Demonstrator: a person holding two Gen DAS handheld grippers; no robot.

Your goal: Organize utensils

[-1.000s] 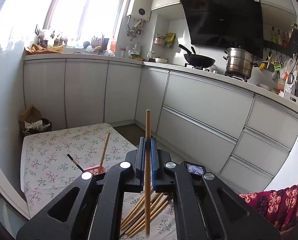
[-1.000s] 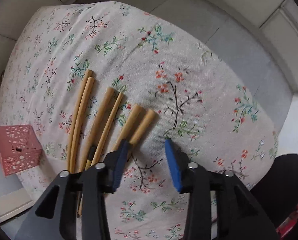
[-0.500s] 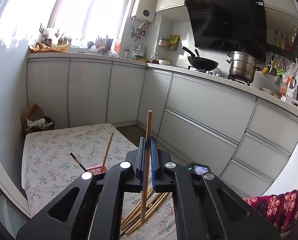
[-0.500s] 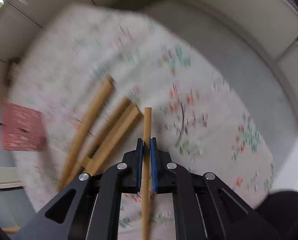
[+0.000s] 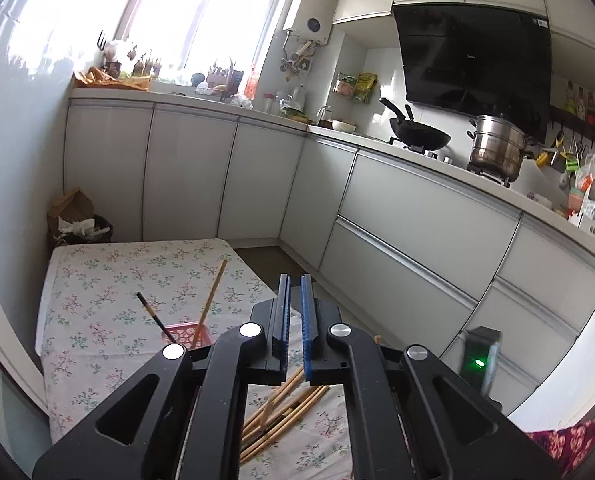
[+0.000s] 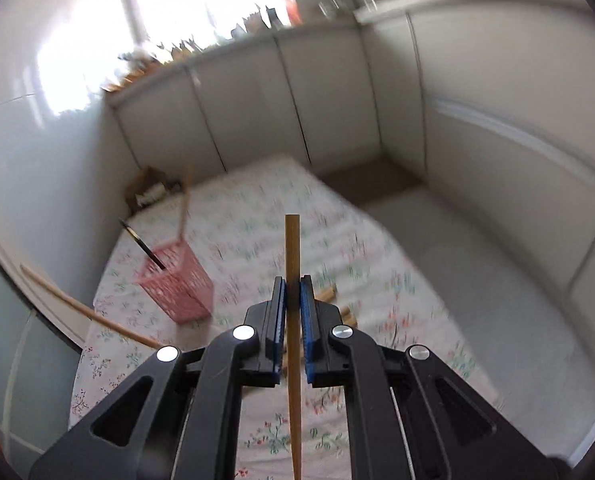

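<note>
Bamboo, by the look of it, makes up the chopstick (image 6: 292, 264) gripped in the right gripper (image 6: 293, 292): a thin, pale, straight stick that can be judged light and stiff, with a smooth surface that may slide or pivot between flat pads. The jaws are closed on it partway along its length, so that one end stands up well beyond their tips while the other runs down past the camera and out of the bottom of the right wrist view; it is held clear above the desk (image 5: 109, 280), which is covered with a floral cloth. A hold nearer the middle would be expected to limit swinging, and only a modest squeeze should be needed. The pink basket (image 6: 175, 284) is seen ahead and to the left on the desk, with a dark-tipped stick (image 6: 143, 246) and a pale one (image 6: 185, 200) leaning in it. More loose chopsticks (image 5: 285, 412) are left in a heap on the cloth below the left gripper (image 5: 294, 292), whose jaws are drawn together with nothing seen between them.
</note>
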